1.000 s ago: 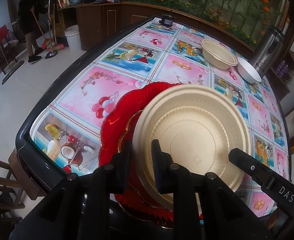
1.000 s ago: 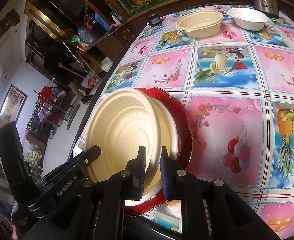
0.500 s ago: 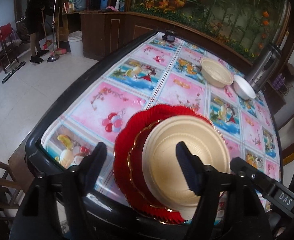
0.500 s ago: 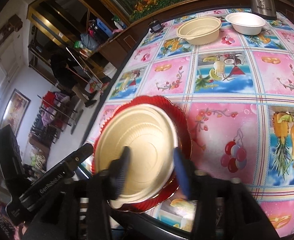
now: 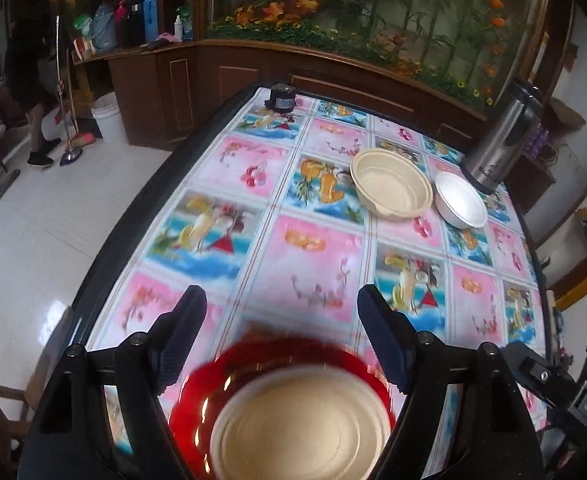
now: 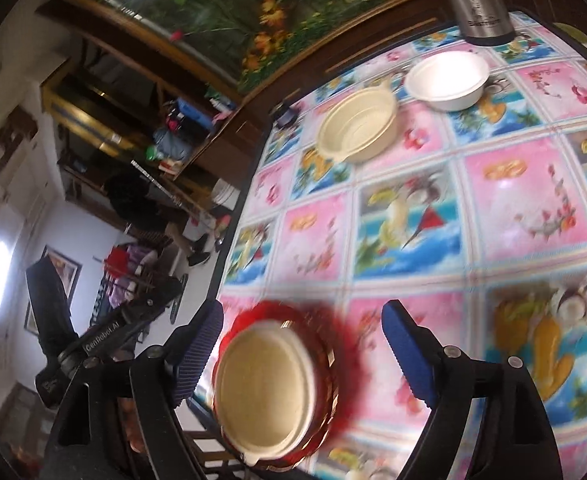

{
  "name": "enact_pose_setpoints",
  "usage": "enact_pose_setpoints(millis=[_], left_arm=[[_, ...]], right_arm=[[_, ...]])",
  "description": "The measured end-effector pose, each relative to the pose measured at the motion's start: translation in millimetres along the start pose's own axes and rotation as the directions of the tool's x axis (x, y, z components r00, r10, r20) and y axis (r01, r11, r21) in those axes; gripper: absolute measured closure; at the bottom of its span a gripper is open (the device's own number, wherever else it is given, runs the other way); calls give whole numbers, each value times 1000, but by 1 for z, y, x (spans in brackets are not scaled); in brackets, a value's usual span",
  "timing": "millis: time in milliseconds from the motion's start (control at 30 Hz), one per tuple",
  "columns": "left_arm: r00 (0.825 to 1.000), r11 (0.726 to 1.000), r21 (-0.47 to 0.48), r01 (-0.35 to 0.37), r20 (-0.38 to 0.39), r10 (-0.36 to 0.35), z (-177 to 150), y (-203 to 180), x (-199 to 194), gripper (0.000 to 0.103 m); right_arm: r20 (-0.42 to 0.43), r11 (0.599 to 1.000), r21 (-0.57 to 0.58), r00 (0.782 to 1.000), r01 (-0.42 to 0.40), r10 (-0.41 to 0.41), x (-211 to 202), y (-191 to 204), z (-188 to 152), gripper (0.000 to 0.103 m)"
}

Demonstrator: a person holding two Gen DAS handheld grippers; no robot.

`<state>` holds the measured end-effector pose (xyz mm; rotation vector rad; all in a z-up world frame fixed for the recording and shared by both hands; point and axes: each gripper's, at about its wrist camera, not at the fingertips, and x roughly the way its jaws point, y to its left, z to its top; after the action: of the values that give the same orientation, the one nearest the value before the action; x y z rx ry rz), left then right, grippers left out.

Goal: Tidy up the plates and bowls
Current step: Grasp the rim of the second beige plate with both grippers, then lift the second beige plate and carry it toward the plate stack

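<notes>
My left gripper (image 5: 281,332) stands wide with nothing between its fingers, and my right gripper (image 6: 303,344) is spread just as wide and just as empty. Below both, at the near edge of the table (image 5: 317,240), the tan plate (image 5: 301,428) sits nested on the red scalloped plate (image 5: 197,404), so I judge that the plates are stacked and the bowls come next. They wait at the far end: the tan bowl (image 5: 391,188) and the white bowl (image 5: 461,200) stand just beside each other, upright, close to the steel thermos (image 5: 501,140). To do this well, I would reach for one rim with one gripper only, taking the wall of the bowl between inner and outer face, not across the whole mouth, which looks too broad for my span. The tan bowl looks the larger, so I would nest the white one into it. I would keep my wrist clear of the thermos; a knock could topple it. The frames are blurred near the plates, so I cannot tell how well they are centred.
</notes>
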<state>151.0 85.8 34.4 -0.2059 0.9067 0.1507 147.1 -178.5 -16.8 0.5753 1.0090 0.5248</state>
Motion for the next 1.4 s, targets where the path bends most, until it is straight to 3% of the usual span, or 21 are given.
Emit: enact_pose_setpoints(millis=[100, 367, 633, 867, 967, 1200, 1267, 1300, 1400], left_arm=[[998, 1000, 6, 8, -69, -8, 30, -20, 34, 25], [989, 998, -33, -48, -140, 43, 78, -56, 120, 25], [979, 994, 0, -105, -174, 103, 101, -87, 183, 25], [970, 993, 17, -120, -210, 121, 104, -97, 223, 25], [967, 993, 14, -121, -224, 121, 102, -98, 232, 26], [968, 995, 26, -98, -229, 101, 102, -102, 242, 56], [969, 996, 45, -78, -230, 86, 102, -107, 240, 79], [969, 996, 61, -69, -233, 81, 101, -110, 239, 85], [969, 996, 71, -57, -236, 72, 97, -112, 236, 87]], right_arm=[[1, 1000, 17, 1000, 20, -20, 8, -10, 28, 19], [-1, 993, 77, 996, 93, -93, 51, -37, 106, 22], [-24, 976, 123, 984, 179, -177, 106, -65, 161, 44], [-43, 967, 118, 974, 225, -222, 144, -76, 183, 54], [-54, 962, 116, 968, 249, -244, 158, -80, 186, 63], [-66, 957, 119, 964, 264, -258, 172, -85, 187, 82], [-68, 960, 108, 965, 258, -252, 174, -82, 186, 84], [-71, 963, 102, 967, 249, -243, 175, -80, 185, 88], [-66, 962, 87, 965, 258, -253, 173, -74, 182, 90]])
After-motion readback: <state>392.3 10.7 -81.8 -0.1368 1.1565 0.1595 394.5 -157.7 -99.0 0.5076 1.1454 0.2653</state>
